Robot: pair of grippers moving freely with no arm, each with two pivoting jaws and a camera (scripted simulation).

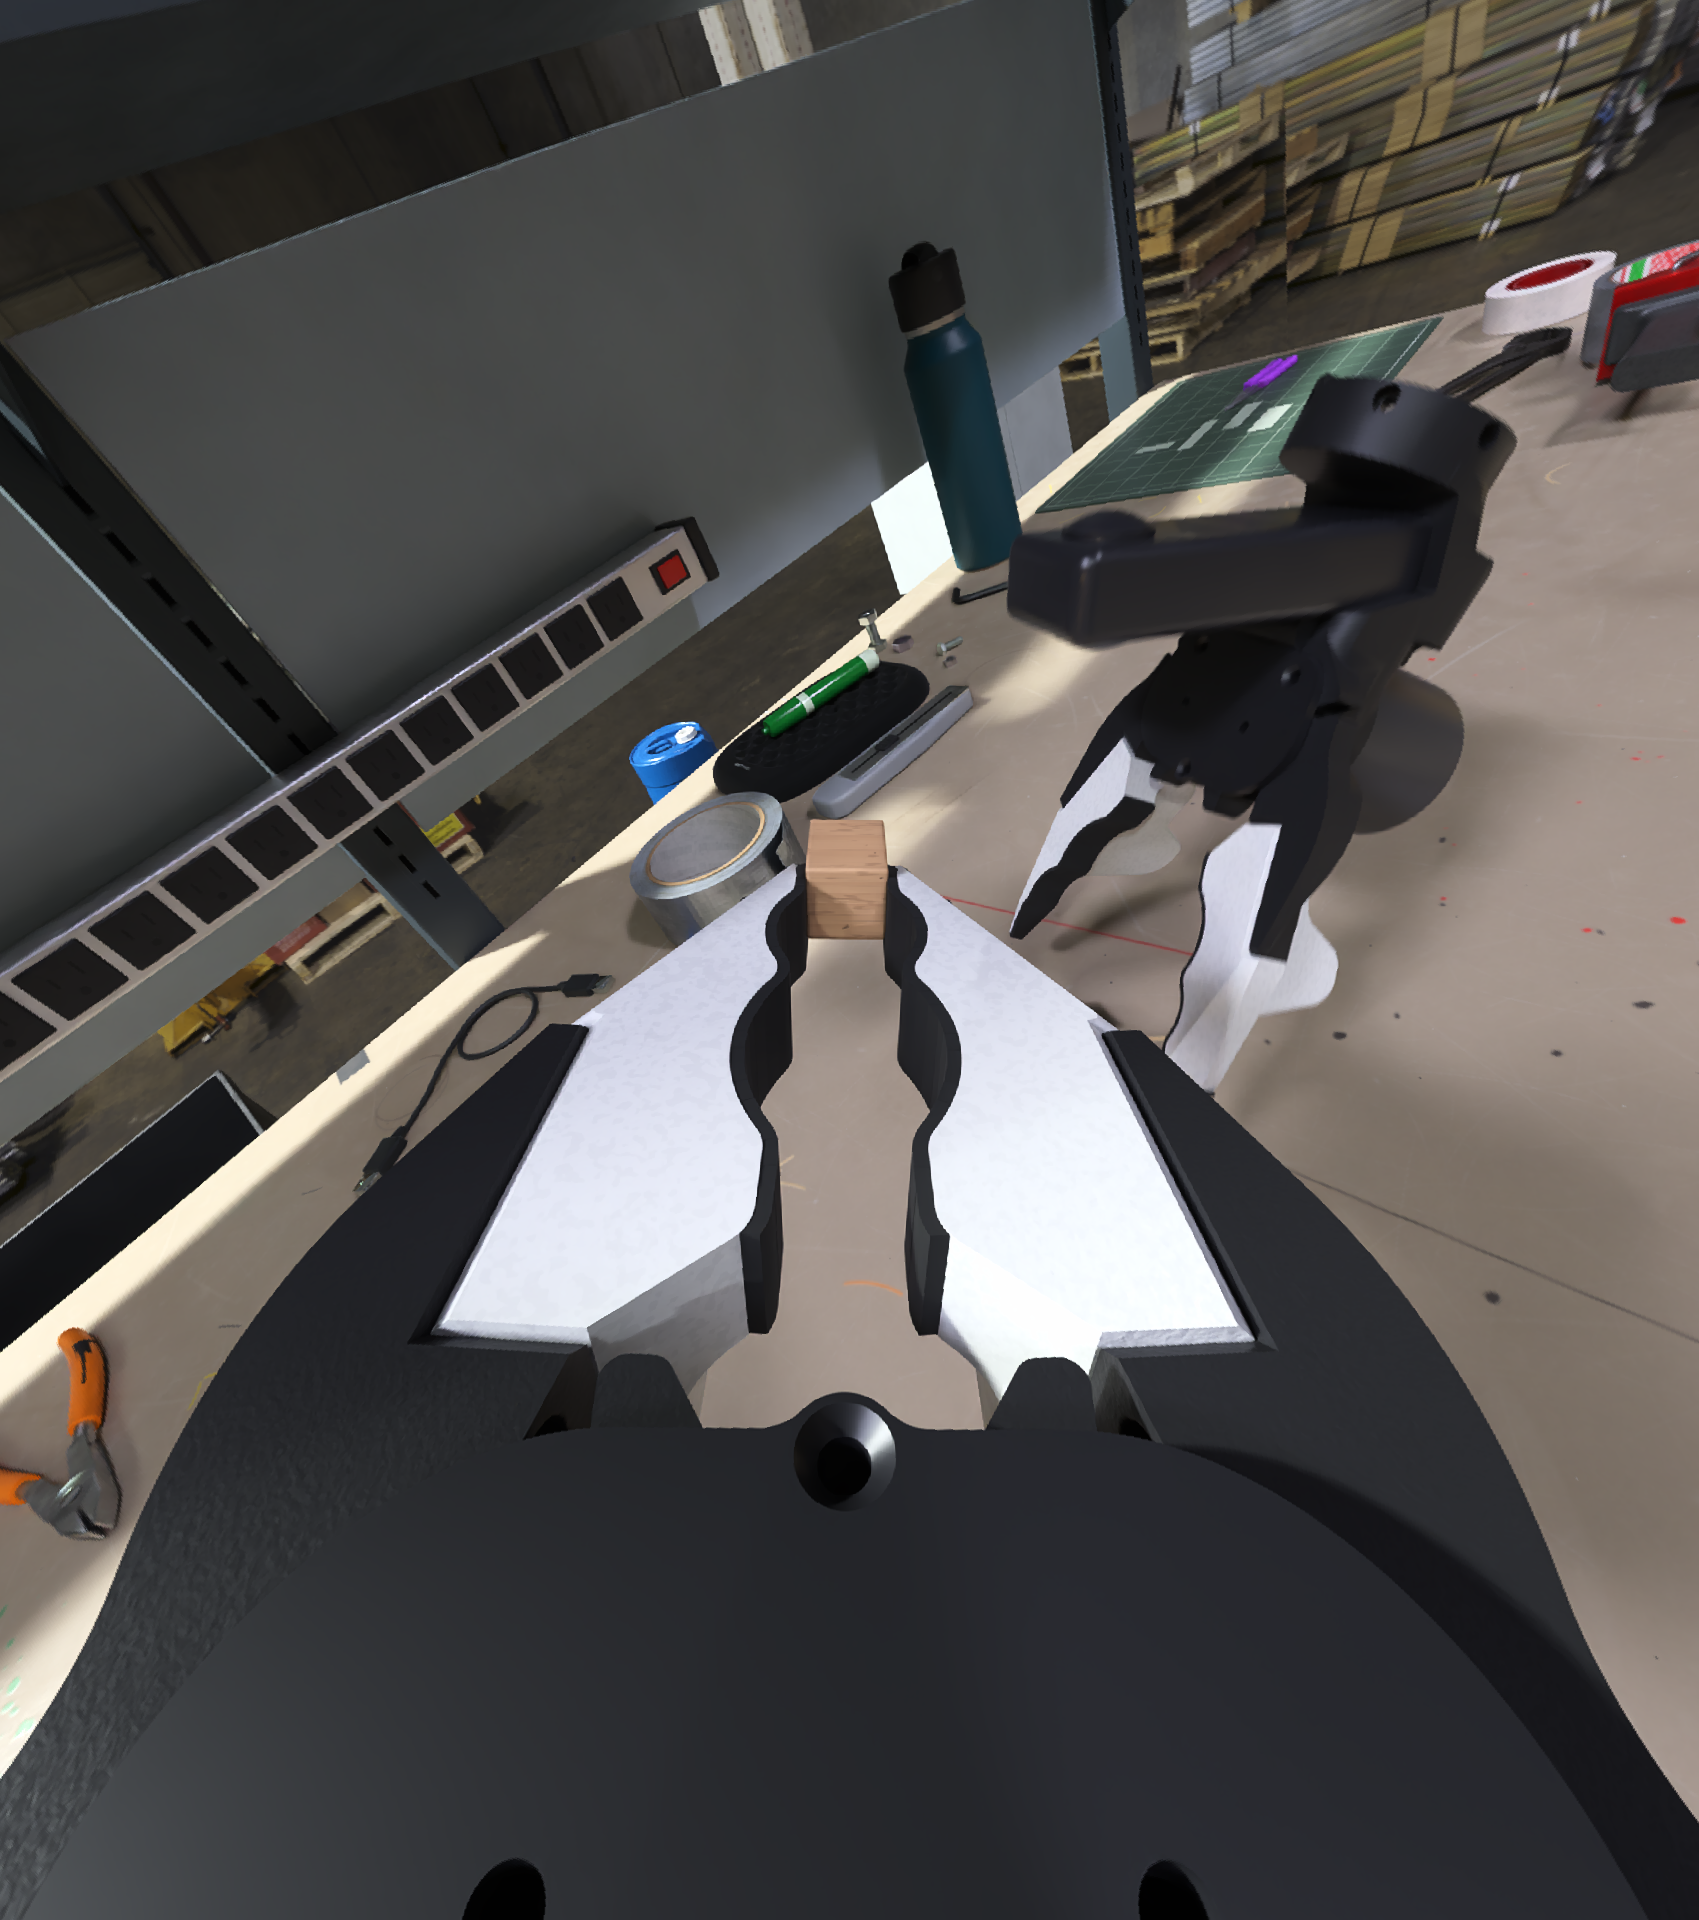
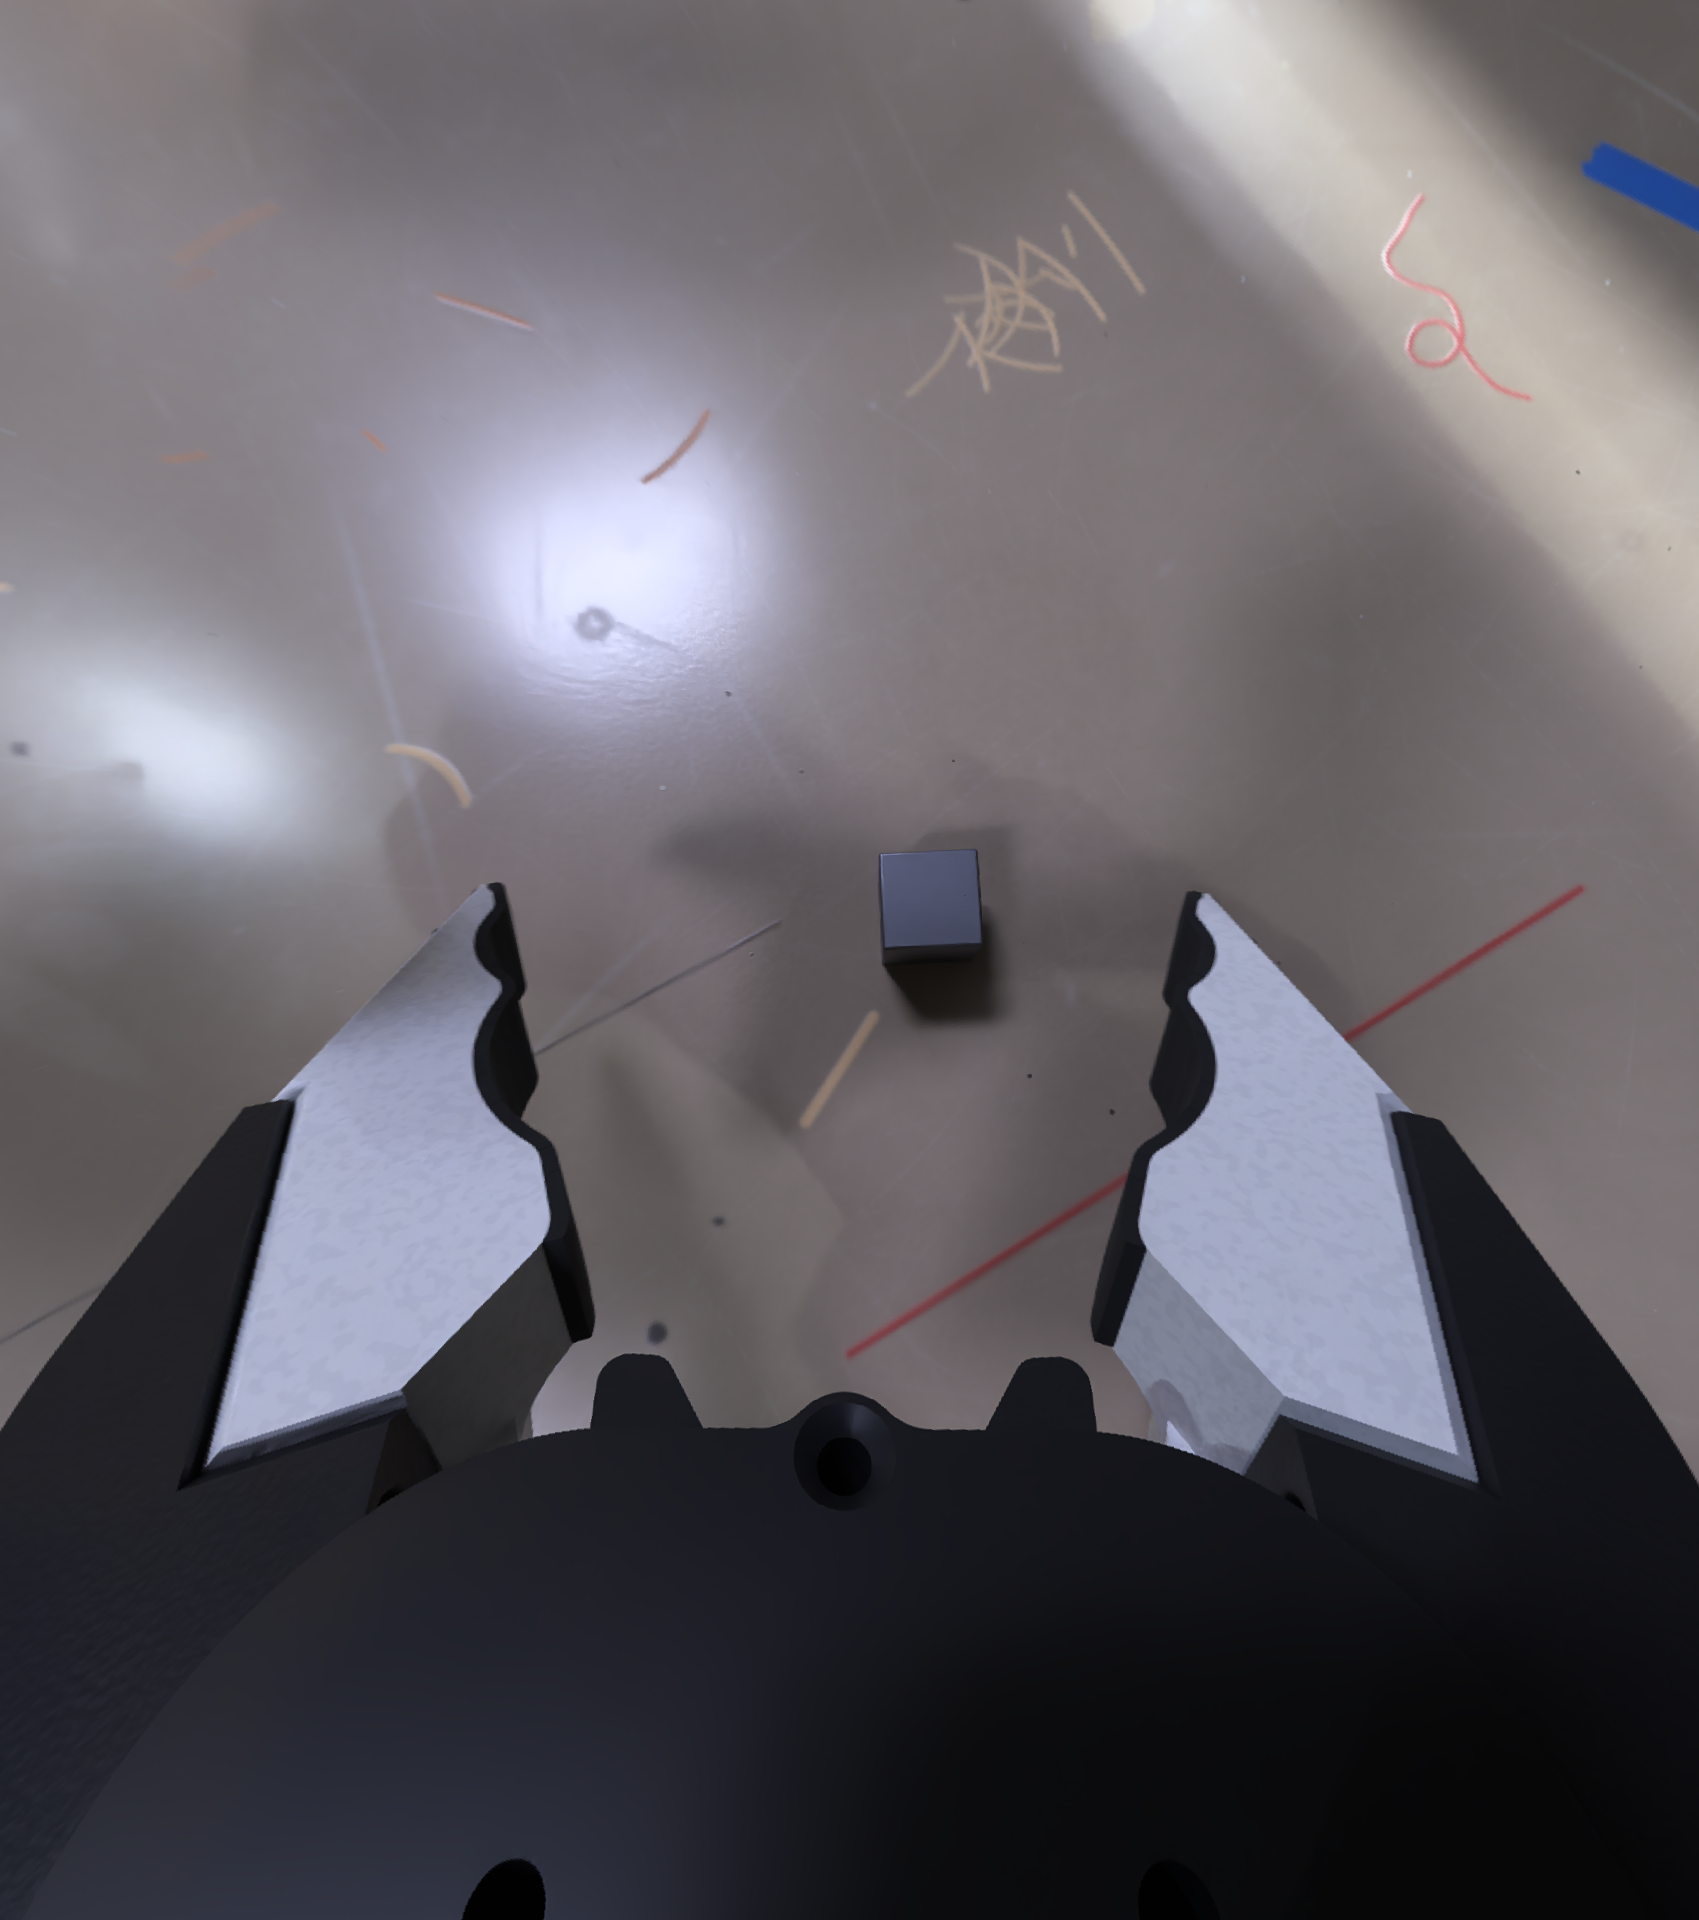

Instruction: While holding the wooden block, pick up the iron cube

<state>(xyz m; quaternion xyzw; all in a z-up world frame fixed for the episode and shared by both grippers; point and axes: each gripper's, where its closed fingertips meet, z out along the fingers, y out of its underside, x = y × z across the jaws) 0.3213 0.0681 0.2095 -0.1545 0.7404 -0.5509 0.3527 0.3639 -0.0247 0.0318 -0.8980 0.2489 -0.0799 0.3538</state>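
Note:
My left gripper [image 1: 846, 896] is shut on the small wooden block [image 1: 846, 878], which sits between its fingertips, held above the workbench. My right gripper [image 2: 845, 896] is open and points down at the bench. The dark iron cube [image 2: 930, 902] stands on the bench between and slightly beyond its fingertips, apart from both fingers and a little nearer the right one. The right gripper also shows in the left wrist view [image 1: 1151, 930], open, to the right of the block; the iron cube is hidden there.
On the workbench [image 1: 1447, 1195]: a roll of silver tape [image 1: 710, 857], a blue can [image 1: 670, 756], a green marker [image 1: 819, 691], a teal bottle [image 1: 959, 416], a cable [image 1: 471, 1049], orange pliers [image 1: 45, 1444], a green cutting mat [image 1: 1229, 426]. Blue tape strip [image 2: 1671, 197] far right.

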